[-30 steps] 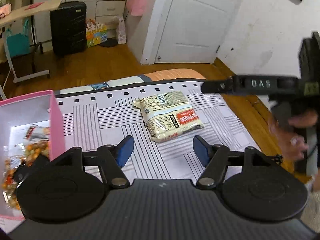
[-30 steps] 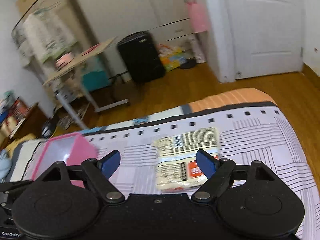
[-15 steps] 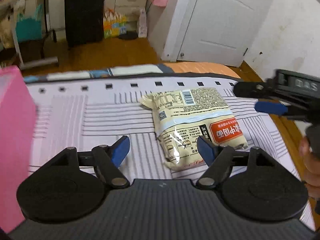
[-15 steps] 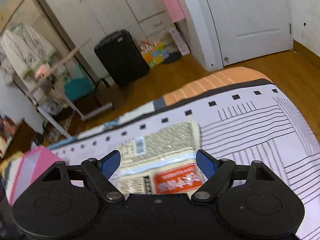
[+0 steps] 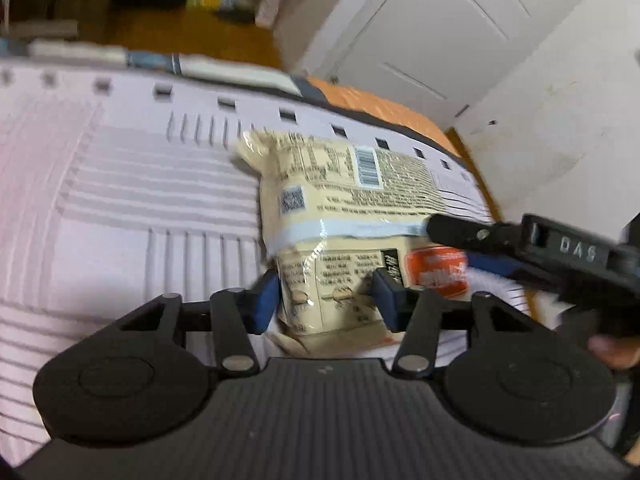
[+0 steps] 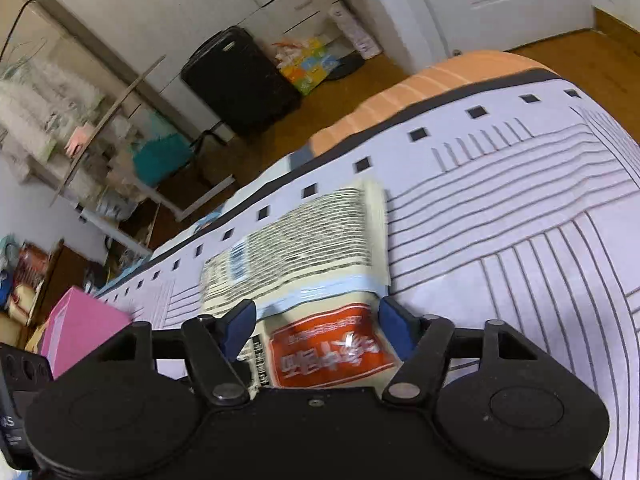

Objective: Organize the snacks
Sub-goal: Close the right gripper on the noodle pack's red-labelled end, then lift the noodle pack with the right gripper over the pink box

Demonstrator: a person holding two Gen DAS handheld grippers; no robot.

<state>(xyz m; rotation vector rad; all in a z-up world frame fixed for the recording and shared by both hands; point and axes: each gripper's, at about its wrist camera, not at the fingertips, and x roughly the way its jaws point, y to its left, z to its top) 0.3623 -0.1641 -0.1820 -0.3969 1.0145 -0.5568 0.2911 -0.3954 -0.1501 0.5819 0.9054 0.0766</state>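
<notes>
A cream noodle multipack (image 5: 344, 208) with an orange label lies on the patterned bedsheet (image 5: 120, 200). My left gripper (image 5: 326, 300) is open, its blue pads on either side of the pack's near left end. My right gripper (image 6: 316, 326) is open and straddles the pack's (image 6: 320, 256) labelled end; it shows in the left wrist view (image 5: 480, 248) reaching in from the right over the pack. Whether any pad touches the pack is unclear. The pink box (image 6: 80, 332) stands at the left on the bed.
The bed's far edge (image 6: 440, 80) drops to a wooden floor (image 6: 320, 100). A black suitcase (image 6: 240, 80), a desk with shelves (image 6: 80, 120) and a white door (image 5: 420, 40) stand beyond. A white wall (image 5: 560, 120) is close on the right.
Both grippers have moved forward and down onto the noodle pack, now straddling it from two sides. The left gripper's pads have drawn closer together. The pink box has left the left wrist view.
</notes>
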